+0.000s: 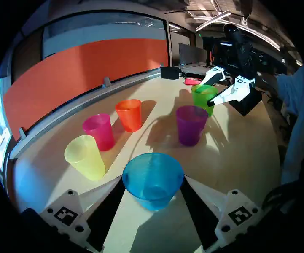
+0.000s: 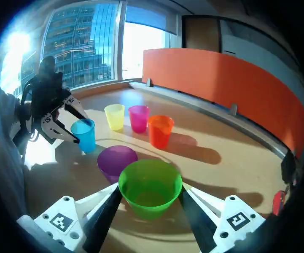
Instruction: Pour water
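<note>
My left gripper (image 1: 152, 180) is clenched on the blue cup (image 1: 153, 187), a finger pressed on each side. The right gripper (image 2: 149, 188) grasps the green cup (image 2: 150, 192) the same way. Both cups are over the middle of the table (image 2: 223, 168), well off the edge that runs under the orange partition (image 2: 236, 88). The purple cup (image 2: 116, 162) stands between them.

Both held cups are upright: long axis vertical, mouth up, narrow base down. I think there is a little liquid low in the green cup, but I cannot be sure.

The danger I see is the taper. These thin walls could slide down through my fingers when I tilt, or buckle if I squeeze harder. If the rims don't line up, water lands on the table, and a low swing of the green cup could knock the purple cup over.
</note>
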